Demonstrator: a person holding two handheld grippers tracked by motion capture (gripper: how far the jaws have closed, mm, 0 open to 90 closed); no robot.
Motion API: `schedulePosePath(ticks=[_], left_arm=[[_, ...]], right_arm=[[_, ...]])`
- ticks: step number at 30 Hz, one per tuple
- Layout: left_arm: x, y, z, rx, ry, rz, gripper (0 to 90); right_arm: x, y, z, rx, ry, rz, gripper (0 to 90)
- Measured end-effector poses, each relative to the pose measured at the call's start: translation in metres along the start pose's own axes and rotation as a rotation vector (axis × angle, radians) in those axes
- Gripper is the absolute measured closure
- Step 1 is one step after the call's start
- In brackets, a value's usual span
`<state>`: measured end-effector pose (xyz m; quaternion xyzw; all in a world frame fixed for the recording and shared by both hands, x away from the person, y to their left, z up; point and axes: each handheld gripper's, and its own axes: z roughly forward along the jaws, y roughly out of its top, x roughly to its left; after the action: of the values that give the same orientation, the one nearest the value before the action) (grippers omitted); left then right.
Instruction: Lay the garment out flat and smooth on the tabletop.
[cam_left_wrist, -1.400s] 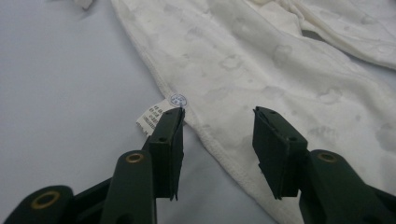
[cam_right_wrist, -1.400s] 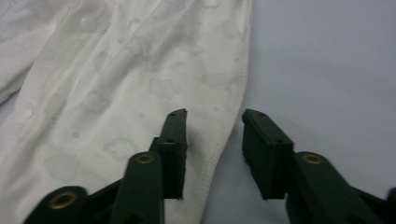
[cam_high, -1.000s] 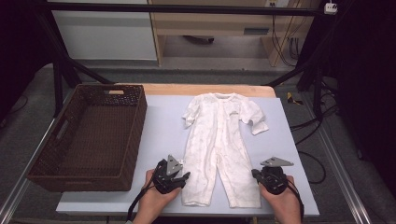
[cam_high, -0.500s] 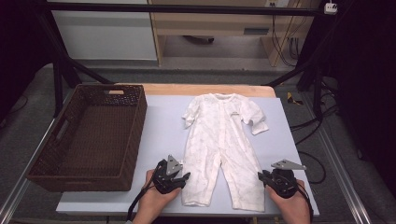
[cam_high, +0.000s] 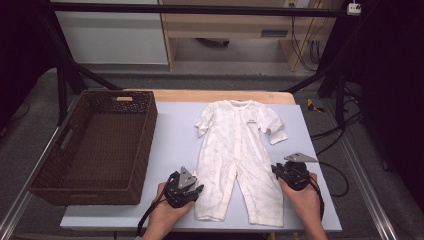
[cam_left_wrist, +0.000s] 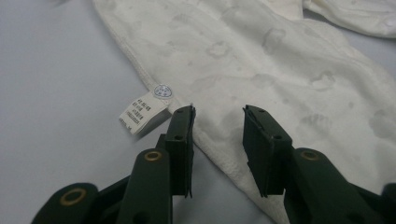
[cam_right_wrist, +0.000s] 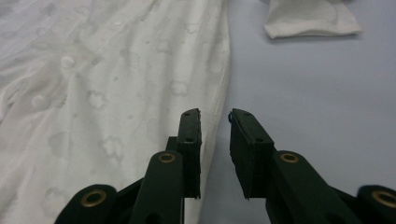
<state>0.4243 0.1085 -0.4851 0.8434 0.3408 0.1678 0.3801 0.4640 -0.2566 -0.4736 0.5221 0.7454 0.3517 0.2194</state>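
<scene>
A white baby romper (cam_high: 235, 150) lies flat and face up on the pale blue table (cam_high: 170, 130), legs toward me. My left gripper (cam_high: 196, 189) sits at the outer edge of the romper's left leg. In the left gripper view its jaws (cam_left_wrist: 217, 112) are open over the leg's seam, beside a care label (cam_left_wrist: 142, 112), and have just been closing. My right gripper (cam_high: 276, 170) is at the outer edge of the right leg. Its jaws (cam_right_wrist: 214, 114) stand open with the leg's edge (cam_right_wrist: 219, 70) under the gap; they have just closed slightly.
A dark wicker basket (cam_high: 145, 145) stands on the left part of the table. One romper sleeve cuff (cam_right_wrist: 310, 18) lies ahead of the right gripper. Cables trail off the table's right side (cam_high: 332, 170). The table's front edge runs just under my hands.
My right gripper has moved from the right leg's hem out to the right, then farther up along the leg's outer edge. The left hand has stayed where it was.
</scene>
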Motion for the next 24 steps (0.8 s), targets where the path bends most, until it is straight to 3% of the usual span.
schedulePosePath(ticks=[4, 6, 8, 15, 22, 24], left_arm=[[0.0, 0.0, 0.0, -0.001, 0.001, 0.001, 62.7], [-0.001, 0.0, 0.0, -0.001, 0.001, 0.001, 62.7], [-0.001, 0.0, 0.0, -0.001, 0.001, 0.0, 62.7], [-0.001, 0.0, 0.0, 0.0, 0.003, 0.003, 62.4], [-0.002, 0.002, -0.001, 0.007, 0.003, -0.003, 58.8], [-0.006, 0.006, -0.004, -0.012, -0.007, -0.012, 56.4]], right_arm=[[-0.001, 0.003, 0.007, 0.009, 0.002, 0.002, 78.2], [0.0, 0.004, 0.01, 0.017, -0.002, -0.007, 87.9], [0.0, 0.004, 0.011, 0.035, -0.015, -0.005, 90.0], [0.001, 0.0, -0.011, -0.01, -0.074, 0.03, 90.0], [0.009, -0.006, -0.015, -0.004, -0.077, -0.005, 89.4], [0.01, -0.005, -0.016, -0.007, -0.078, -0.01, 77.1]])
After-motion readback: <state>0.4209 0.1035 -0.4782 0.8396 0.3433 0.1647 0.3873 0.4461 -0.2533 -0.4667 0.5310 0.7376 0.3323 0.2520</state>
